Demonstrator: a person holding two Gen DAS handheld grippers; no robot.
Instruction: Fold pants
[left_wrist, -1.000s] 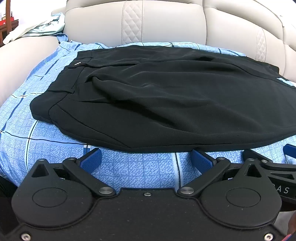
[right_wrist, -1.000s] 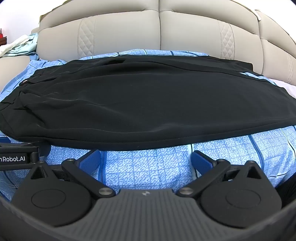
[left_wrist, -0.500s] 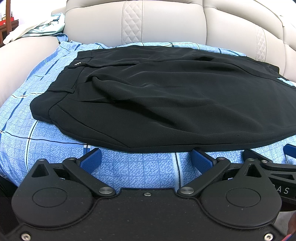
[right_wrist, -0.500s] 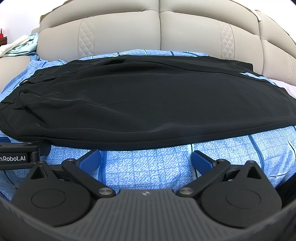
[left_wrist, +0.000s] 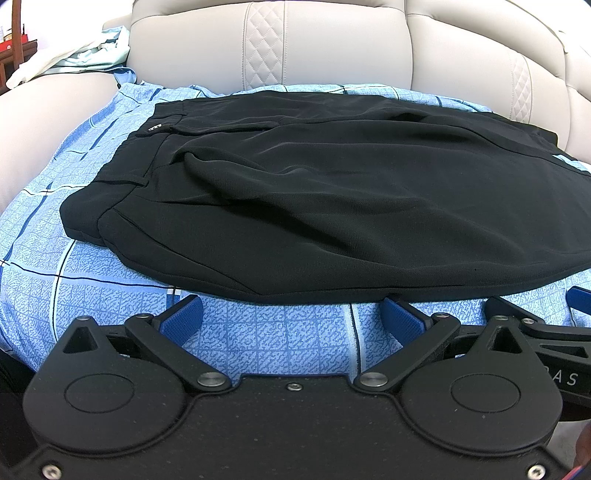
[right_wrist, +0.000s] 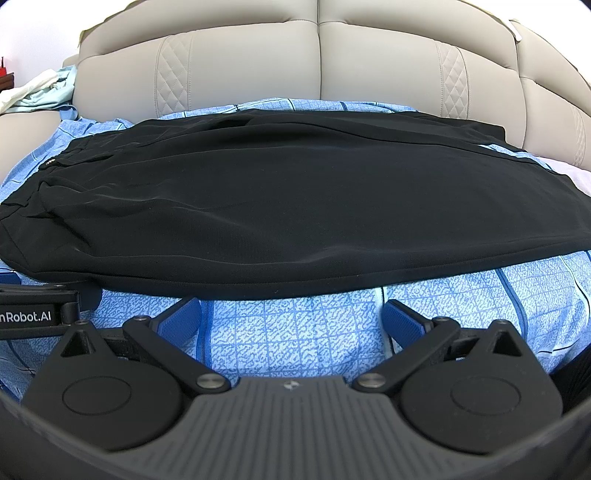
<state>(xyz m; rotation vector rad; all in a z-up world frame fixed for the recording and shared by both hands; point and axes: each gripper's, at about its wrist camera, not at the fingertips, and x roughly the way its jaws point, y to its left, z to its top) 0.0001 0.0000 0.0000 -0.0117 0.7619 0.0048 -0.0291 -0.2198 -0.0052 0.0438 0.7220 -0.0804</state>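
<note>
Pants: the black pants (left_wrist: 332, 206) lie flat across the blue checked sheet (left_wrist: 280, 332), folded lengthwise so one leg lies on the other, waistband toward my left and leg hems toward my right.
Waistband: it sits at the left end (left_wrist: 122, 173), with a small label (left_wrist: 154, 127) near its far corner; in the right wrist view the same end shows at the far left (right_wrist: 55, 162).
Near edge: the long edge of the pants closest to me runs just beyond the tips of both my grippers (right_wrist: 258, 288); whether the tips touch it I cannot tell.
Left gripper: my left gripper (left_wrist: 293, 317) stands wide, its blue pads (left_wrist: 183, 317) well apart with only sheet between them, holding nothing.
Right gripper: my right gripper (right_wrist: 291, 319) is likewise spread wide, blue pads (right_wrist: 400, 323) apart over the sheet, empty.
Neighbours: each gripper shows at the edge of the other's view, the right one at the right edge of the left wrist view, the left one (right_wrist: 33, 314) at the left edge of the right wrist view, so they sit side by side along the near edge.
Sheet: it covers the seat under the pants and shows as a strip between the cloth and my grippers.
Sofa: a beige padded sofa back (right_wrist: 317, 62) with quilted panels rises behind the pants.
Other cloth: a pale green and white garment (left_wrist: 85, 55) is bunched on the sofa at the far left, well apart from the pants.
</note>
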